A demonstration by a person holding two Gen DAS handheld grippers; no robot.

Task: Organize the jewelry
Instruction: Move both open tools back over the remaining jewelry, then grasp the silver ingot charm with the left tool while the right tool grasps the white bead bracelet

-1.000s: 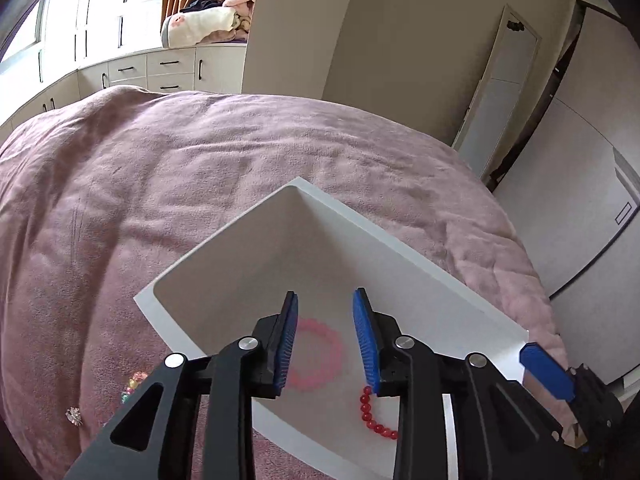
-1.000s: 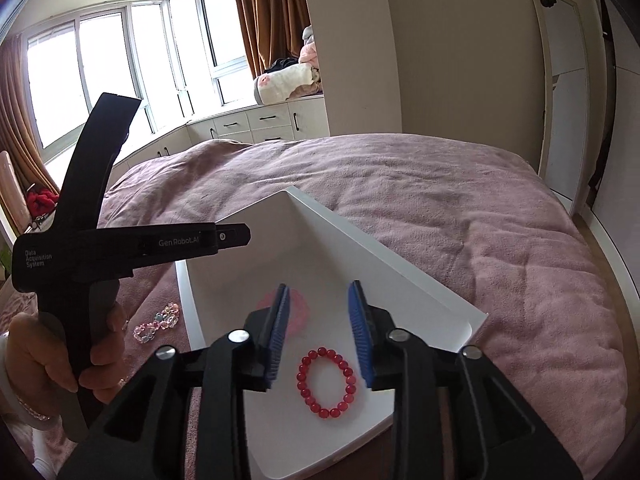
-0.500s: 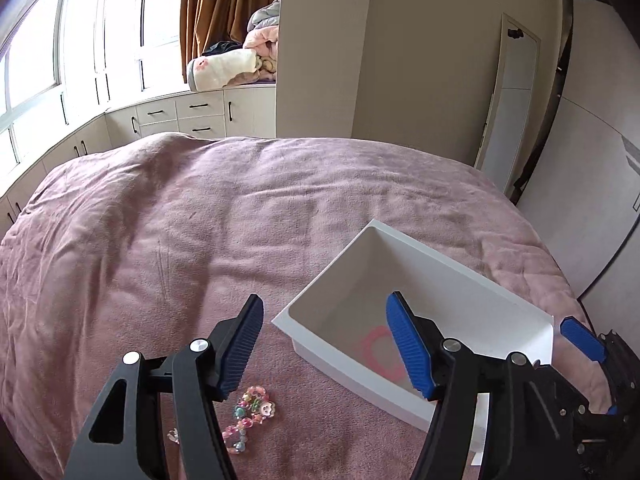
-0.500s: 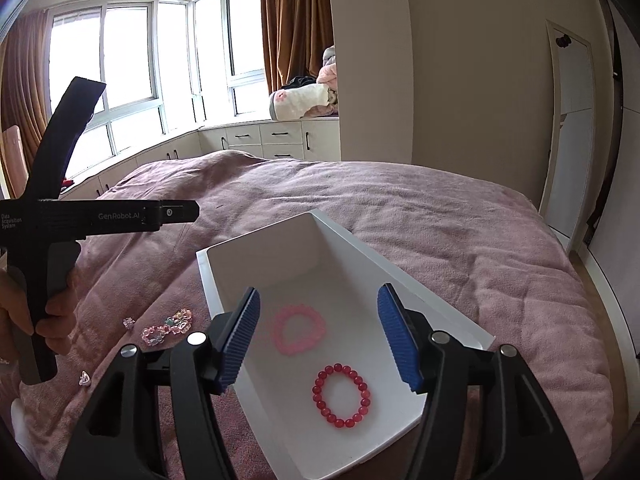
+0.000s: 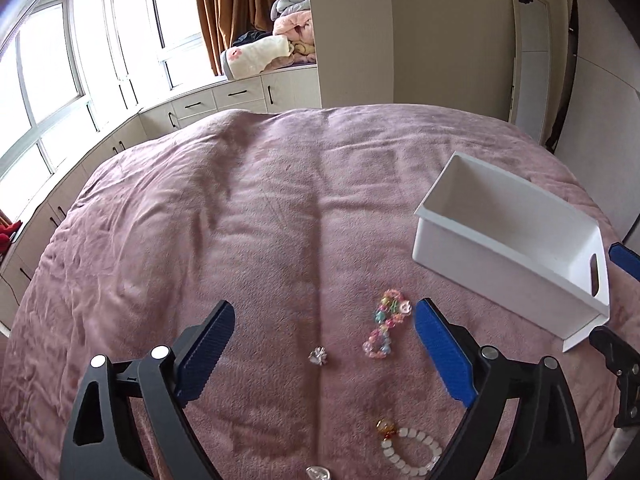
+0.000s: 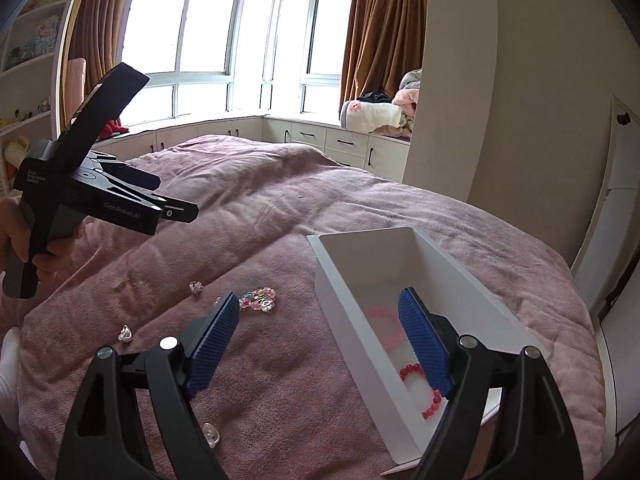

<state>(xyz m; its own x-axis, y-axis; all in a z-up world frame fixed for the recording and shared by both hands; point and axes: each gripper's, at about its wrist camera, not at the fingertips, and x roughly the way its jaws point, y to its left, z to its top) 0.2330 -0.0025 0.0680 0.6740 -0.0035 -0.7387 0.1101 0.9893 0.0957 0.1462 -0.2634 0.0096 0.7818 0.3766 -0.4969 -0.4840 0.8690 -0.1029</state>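
A white box point(image 5: 516, 256) sits on the pink bedspread; in the right wrist view the white box point(image 6: 340, 296) holds a pink bracelet point(image 6: 380, 326) and a red bead bracelet point(image 6: 430, 394). On the bedspread lie a colourful charm bracelet point(image 5: 386, 322), a small silver piece point(image 5: 318, 356) and a white bead bracelet point(image 5: 404, 452). My left gripper point(image 5: 324, 354) is open and empty above the loose pieces. My right gripper point(image 6: 320, 344) is open and empty over the box's left wall. The charm bracelet also shows in the right wrist view point(image 6: 258, 300).
The bedspread point(image 5: 240, 208) covers a wide bed. Small clear pieces point(image 6: 126, 334) lie on it near the left hand. White cabinets point(image 6: 340, 140) and windows stand behind the bed. A wall and door point(image 5: 532, 52) are at the right.
Both grippers have opened wide and pulled back from the box. The left gripper has swung left, from over the box to over the loose jewelry on the bedspread.
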